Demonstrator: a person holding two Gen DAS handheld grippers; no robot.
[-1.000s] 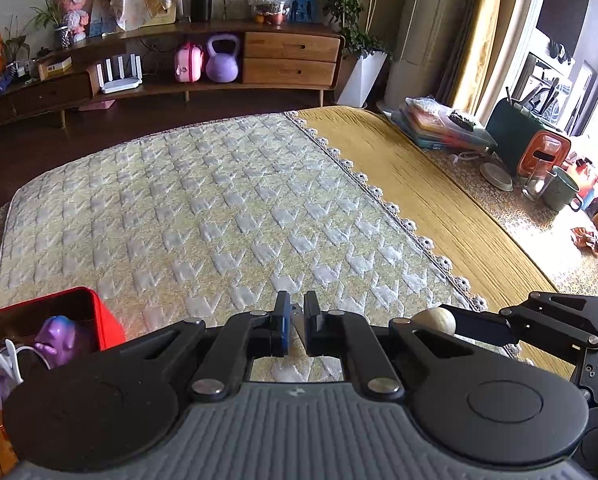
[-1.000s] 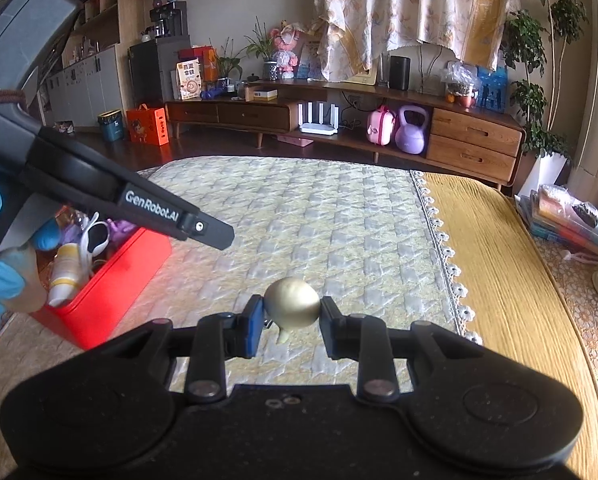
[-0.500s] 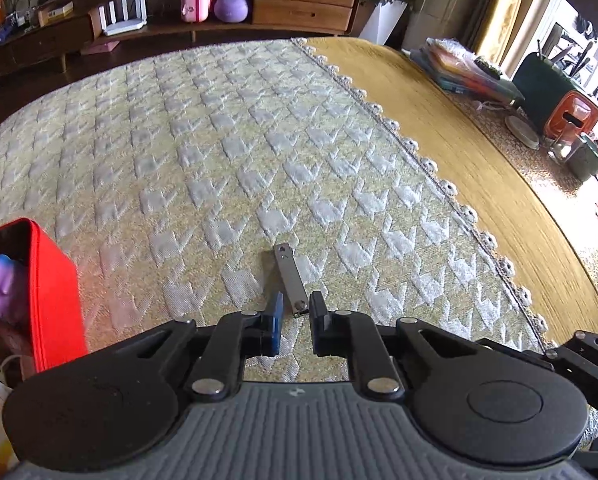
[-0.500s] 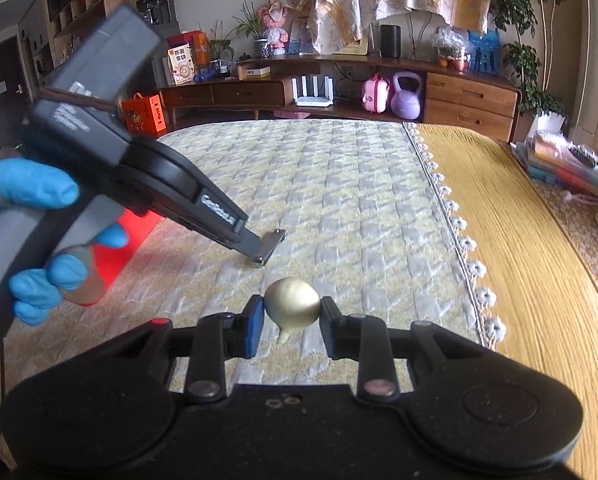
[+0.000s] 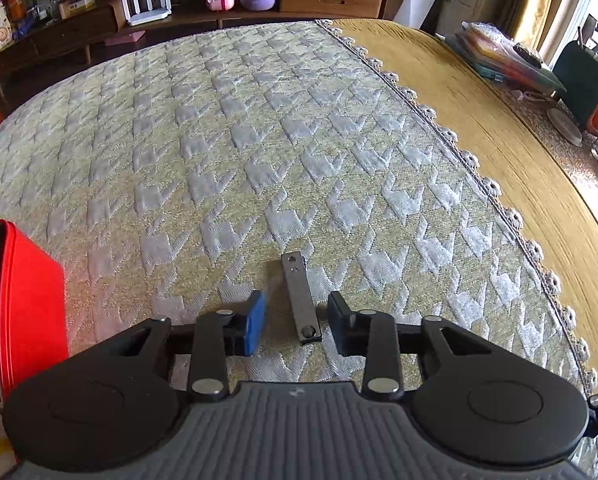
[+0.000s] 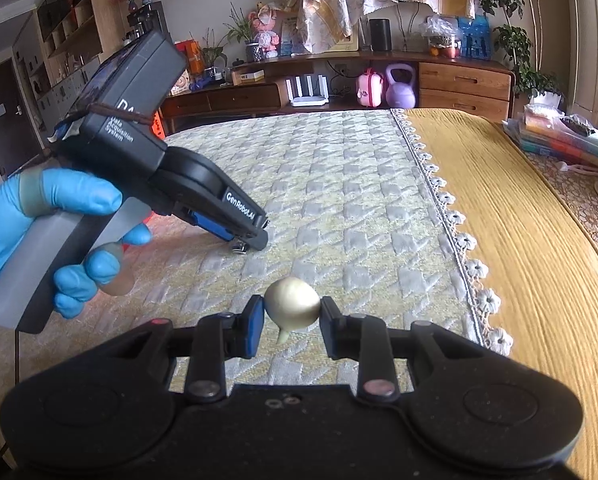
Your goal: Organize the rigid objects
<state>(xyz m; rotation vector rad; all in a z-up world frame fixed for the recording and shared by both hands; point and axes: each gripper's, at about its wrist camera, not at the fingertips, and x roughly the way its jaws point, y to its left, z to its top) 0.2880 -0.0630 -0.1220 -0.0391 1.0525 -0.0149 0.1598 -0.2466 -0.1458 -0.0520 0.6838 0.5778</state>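
Straddling a small metal bar (image 5: 301,298) that is lying flat on the quilted bed cover (image 5: 227,152), the left gripper (image 5: 295,322) is sitting released, one jaw standing off each long side. The bar's long axis is running almost straight ahead along the fingers, so a plain closing should catch it across its narrow width; it is lying nearer the right-hand jaw, which may touch first. The right gripper (image 6: 292,322) is grasping a pale rounded knob (image 6: 292,305) above the bed. The red box (image 5: 31,300) is standing to the left gripper's left, probably the destination.
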